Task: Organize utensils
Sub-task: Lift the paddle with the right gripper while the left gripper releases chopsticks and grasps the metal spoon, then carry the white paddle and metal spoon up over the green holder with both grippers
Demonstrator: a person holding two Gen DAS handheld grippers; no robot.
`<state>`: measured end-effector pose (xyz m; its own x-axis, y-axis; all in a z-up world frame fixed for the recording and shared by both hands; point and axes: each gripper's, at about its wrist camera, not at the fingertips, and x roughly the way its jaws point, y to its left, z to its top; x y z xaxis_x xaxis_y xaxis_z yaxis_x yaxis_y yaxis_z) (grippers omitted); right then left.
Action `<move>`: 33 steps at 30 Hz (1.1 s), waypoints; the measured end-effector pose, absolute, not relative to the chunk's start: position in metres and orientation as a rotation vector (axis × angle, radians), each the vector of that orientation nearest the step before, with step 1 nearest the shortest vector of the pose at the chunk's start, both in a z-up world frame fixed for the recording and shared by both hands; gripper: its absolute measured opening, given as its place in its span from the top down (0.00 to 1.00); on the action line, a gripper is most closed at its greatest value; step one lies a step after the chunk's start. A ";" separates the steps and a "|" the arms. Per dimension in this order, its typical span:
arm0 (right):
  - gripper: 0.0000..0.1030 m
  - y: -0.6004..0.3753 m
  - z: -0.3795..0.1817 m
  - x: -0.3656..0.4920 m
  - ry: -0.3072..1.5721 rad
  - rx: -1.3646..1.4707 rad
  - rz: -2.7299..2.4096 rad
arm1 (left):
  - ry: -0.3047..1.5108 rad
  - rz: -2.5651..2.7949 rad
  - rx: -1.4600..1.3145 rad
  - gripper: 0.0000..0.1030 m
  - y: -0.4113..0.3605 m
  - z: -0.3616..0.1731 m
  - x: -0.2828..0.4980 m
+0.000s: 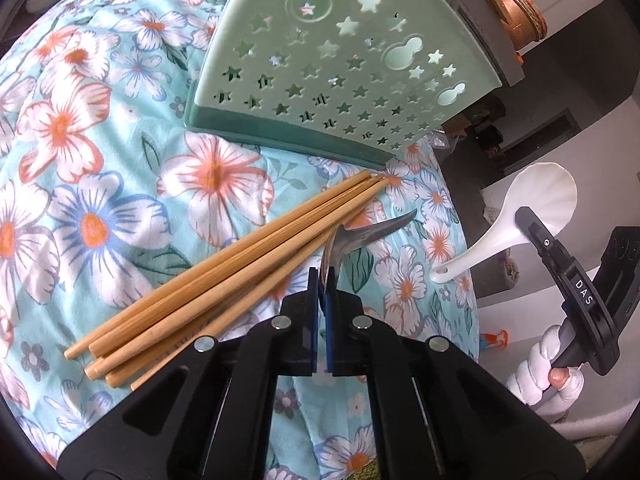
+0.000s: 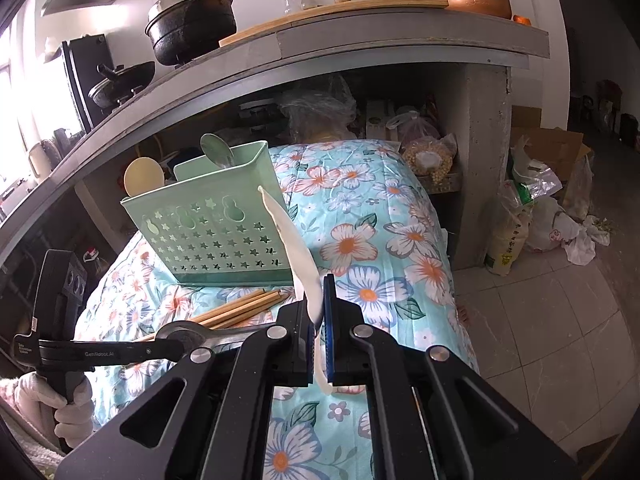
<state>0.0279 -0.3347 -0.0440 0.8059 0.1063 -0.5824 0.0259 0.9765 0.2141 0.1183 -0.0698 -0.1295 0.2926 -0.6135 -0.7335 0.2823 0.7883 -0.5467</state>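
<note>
We saw a flowered cloth (image 1: 120, 152) covering a raised surface. On it stood a pale green holder (image 1: 320, 68) with star cutouts, and wooden chopsticks (image 1: 224, 272) lay bundled just in front. Our left hand-held gripper (image 1: 324, 280) was pressed together on a metal spoon (image 1: 340, 240), pinching its handle. Our right hand-held gripper (image 2: 319, 308) pinched a white ceramic spoon (image 2: 296, 248) near the holder.

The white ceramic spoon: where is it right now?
The white ceramic spoon is clamped by its handle in the right tool, held above the floral cloth, right of the green utensil basket.
</note>
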 end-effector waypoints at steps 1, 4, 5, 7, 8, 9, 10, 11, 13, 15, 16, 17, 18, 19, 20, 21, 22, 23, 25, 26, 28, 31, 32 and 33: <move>0.96 -0.334 -0.044 0.028 0.633 0.218 0.044 | 1.109 -0.610 -0.324 0.98 -0.071 -0.126 0.117; 0.96 -0.335 -0.044 0.028 0.632 0.217 0.041 | 1.062 -0.612 -0.278 0.98 -0.070 -0.113 0.113; 0.96 -0.335 -0.044 0.027 0.633 0.219 0.041 | 1.046 -0.614 -0.263 0.98 -0.070 -0.109 0.111; 0.96 -0.335 -0.043 0.027 0.632 0.219 0.040 | 1.015 -0.615 -0.238 0.98 -0.070 -0.100 0.110; 0.96 -0.335 -0.043 0.028 0.633 0.218 0.039 | 0.999 -0.616 -0.227 0.98 -0.069 -0.096 0.110; 0.96 -0.335 -0.043 0.028 0.633 0.219 0.040 | 0.985 -0.616 -0.218 0.98 -0.069 -0.092 0.110; 0.96 -0.335 -0.043 0.028 0.633 0.219 0.040 | 0.970 -0.615 -0.208 0.98 -0.068 -0.088 0.109; 0.96 -0.335 -0.043 0.028 0.633 0.218 0.039 | 0.956 -0.613 -0.199 0.98 -0.067 -0.083 0.110; 0.96 -0.335 -0.043 0.028 0.633 0.219 0.039 | 0.931 -0.612 -0.186 0.98 -0.064 -0.076 0.110; 0.96 -0.336 -0.043 0.028 0.632 0.219 0.040 | 0.909 -0.610 -0.172 0.98 -0.062 -0.068 0.110; 0.96 -0.336 -0.043 0.028 0.632 0.218 0.039 | 0.898 -0.608 -0.166 0.98 -0.061 -0.065 0.110; 0.96 -0.336 -0.043 0.028 0.633 0.218 0.039 | 0.889 -0.608 -0.163 0.98 -0.061 -0.062 0.110; 0.96 -0.336 -0.043 0.028 0.633 0.218 0.040 | 0.881 -0.609 -0.160 0.98 -0.061 -0.059 0.110; 0.96 -0.335 -0.043 0.028 0.633 0.218 0.040 | 0.873 -0.609 -0.160 0.98 -0.059 -0.057 0.110; 0.96 -0.336 -0.043 0.028 0.632 0.218 0.039 | 0.866 -0.608 -0.158 0.98 -0.059 -0.055 0.111; 0.96 -0.336 -0.043 0.028 0.632 0.219 0.039 | 0.860 -0.607 -0.157 0.98 -0.060 -0.053 0.109; 0.96 -0.336 -0.043 0.027 0.632 0.220 0.039 | 0.854 -0.604 -0.157 0.98 -0.059 -0.051 0.109; 0.96 -0.336 -0.043 0.028 0.631 0.221 0.039 | 0.847 -0.603 -0.158 0.98 -0.058 -0.049 0.109; 0.96 -0.336 -0.042 0.027 0.627 0.219 0.037 | 0.836 -0.602 -0.158 0.98 -0.057 -0.045 0.109; 0.96 -0.337 -0.042 0.027 0.626 0.220 0.037 | 0.829 -0.601 -0.159 0.98 -0.056 -0.042 0.109; 0.96 -0.337 -0.041 0.028 0.624 0.220 0.037 | 0.813 -0.604 -0.158 0.98 -0.054 -0.038 0.107; 0.96 -0.336 -0.041 0.028 0.621 0.220 0.038 | 0.783 -0.610 -0.152 0.98 -0.051 -0.028 0.105; 0.96 -0.336 -0.041 0.028 0.620 0.221 0.038 | 0.772 -0.612 -0.148 0.98 -0.051 -0.023 0.105; 0.96 -0.336 -0.041 0.027 0.618 0.221 0.038 | 0.761 -0.612 -0.145 0.98 -0.050 -0.019 0.104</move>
